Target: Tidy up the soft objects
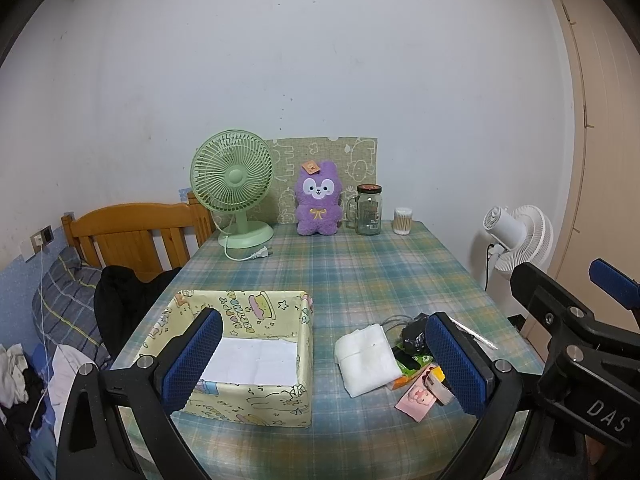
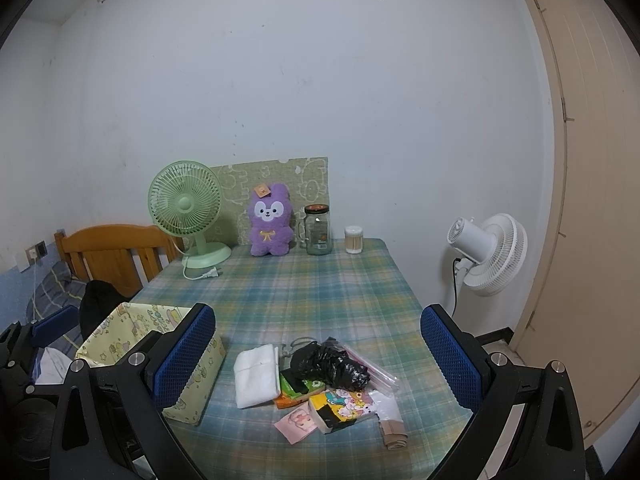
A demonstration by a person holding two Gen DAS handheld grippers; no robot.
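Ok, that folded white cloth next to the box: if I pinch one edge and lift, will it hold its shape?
Probably not. The white cloth looks like soft folded fabric, so its layers would likely droop and unfold. It seems light and unlikely to slip from the textured pads. Its right edge meets the packet pile, which may get dragged.

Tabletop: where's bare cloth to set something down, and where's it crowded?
Free: the wide plaid stretch between the back row (green fan, purple plush, glass jar) and the near items. Crowded: the pile right of the yellow box.
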